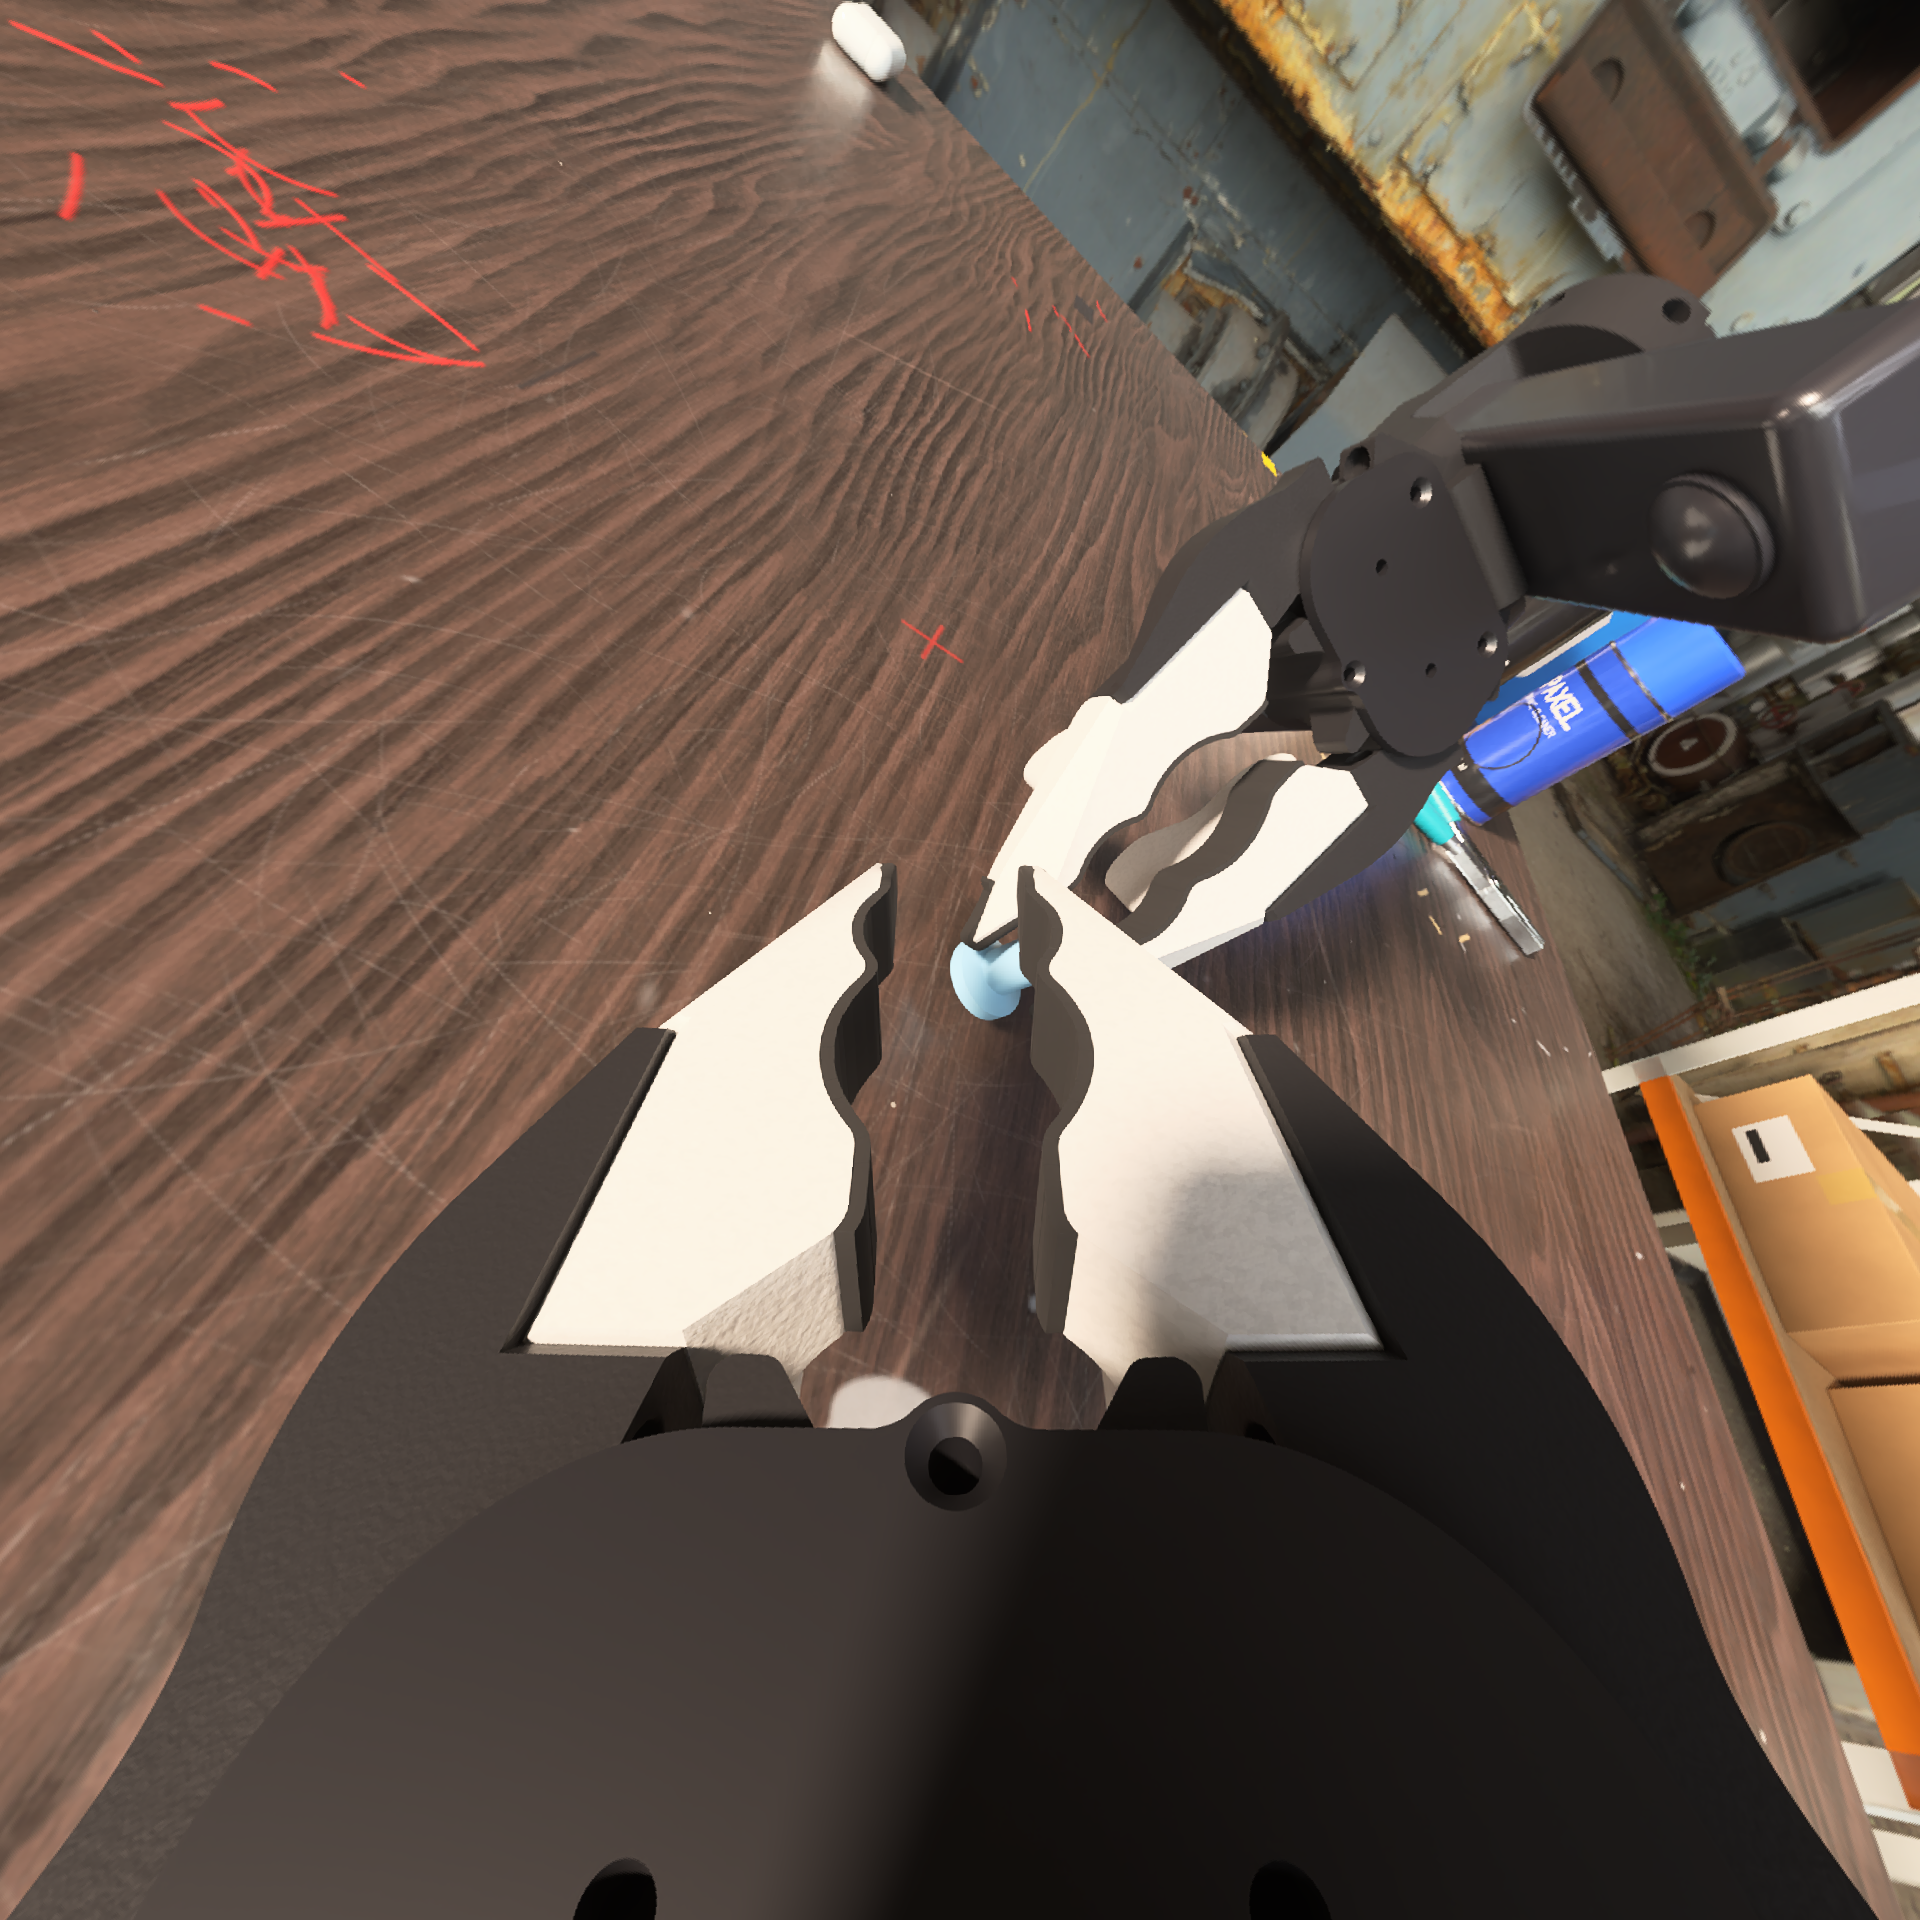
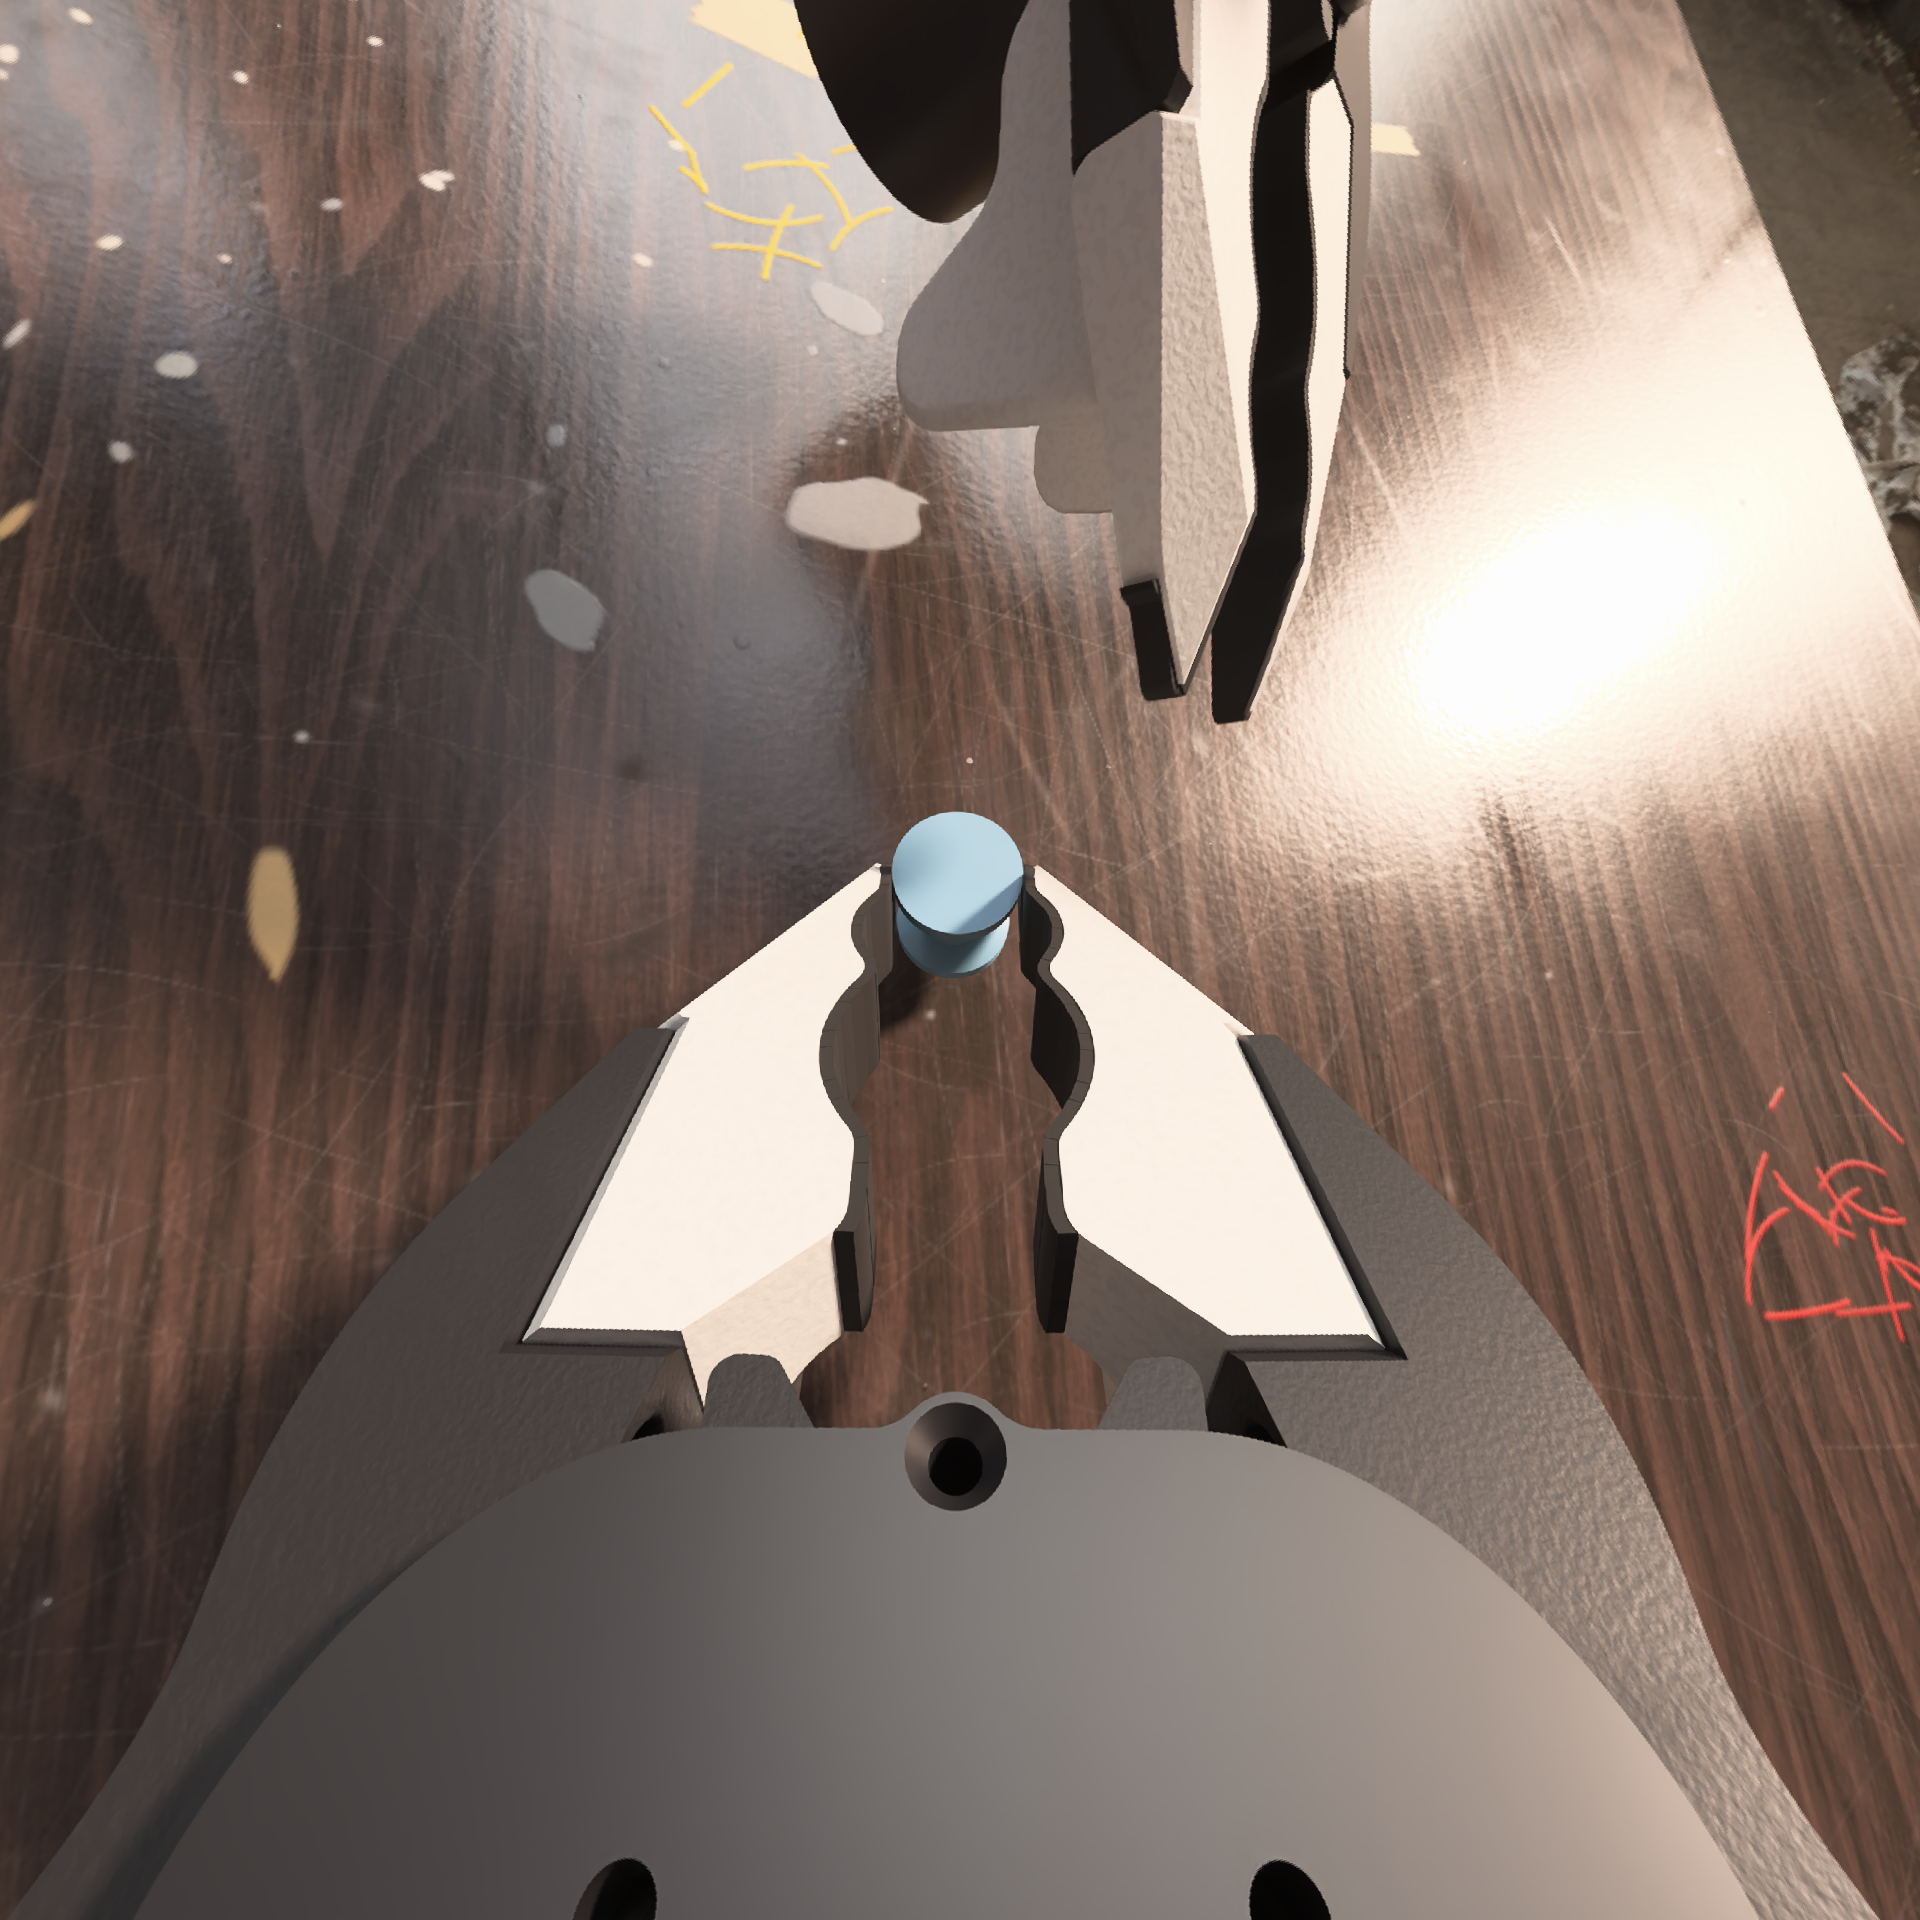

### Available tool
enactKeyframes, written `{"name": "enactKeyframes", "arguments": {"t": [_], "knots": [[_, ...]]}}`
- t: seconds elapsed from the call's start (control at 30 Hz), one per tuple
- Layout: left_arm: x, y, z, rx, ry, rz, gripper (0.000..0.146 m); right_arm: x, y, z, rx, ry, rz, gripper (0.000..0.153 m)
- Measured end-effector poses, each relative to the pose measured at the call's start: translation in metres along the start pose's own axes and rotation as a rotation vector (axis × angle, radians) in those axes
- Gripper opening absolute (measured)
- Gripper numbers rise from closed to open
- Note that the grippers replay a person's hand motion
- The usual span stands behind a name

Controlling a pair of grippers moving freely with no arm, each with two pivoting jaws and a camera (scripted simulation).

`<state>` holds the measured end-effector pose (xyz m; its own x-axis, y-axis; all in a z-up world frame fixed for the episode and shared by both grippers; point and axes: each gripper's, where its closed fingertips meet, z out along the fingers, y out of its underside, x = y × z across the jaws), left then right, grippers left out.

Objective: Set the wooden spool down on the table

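Observation:
The spool (image 2: pixel 956 894) is small and light blue and stands upright between the fingertips of my right gripper (image 2: pixel 956 878), which is shut on it close over the dark wooden table (image 2: pixel 416 935). I cannot tell whether it touches the table. In the left wrist view the spool (image 1: pixel 982 982) shows just beyond my left gripper (image 1: pixel 956 883), which is open and empty. The right gripper (image 1: pixel 1000 930) reaches down to the spool from the upper right. In the right wrist view the left gripper (image 2: pixel 1195 675) hangs beyond the spool, to the right, apart from it.
A blue cylinder (image 1: pixel 1590 717) and a metal piece (image 1: pixel 1496 894) lie near the table's right edge behind the right gripper. A small white object (image 1: pixel 868 40) sits at the far edge. A cardboard box (image 1: pixel 1818 1247) stands off the table. Red scribbles (image 1: pixel 270 229) mark the top.

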<state>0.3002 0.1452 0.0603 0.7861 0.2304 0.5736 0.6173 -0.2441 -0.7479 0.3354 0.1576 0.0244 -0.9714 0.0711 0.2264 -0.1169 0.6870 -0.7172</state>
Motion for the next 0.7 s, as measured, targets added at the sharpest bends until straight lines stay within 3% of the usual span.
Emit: {"name": "enactKeyframes", "arguments": {"t": [0.7], "knots": [[0.0000,0.0037,0.0026,-0.021,0.010,-0.005,0.021,-0.0033,0.0031,0.0063,-0.047,-0.122,-0.006,0.023]]}}
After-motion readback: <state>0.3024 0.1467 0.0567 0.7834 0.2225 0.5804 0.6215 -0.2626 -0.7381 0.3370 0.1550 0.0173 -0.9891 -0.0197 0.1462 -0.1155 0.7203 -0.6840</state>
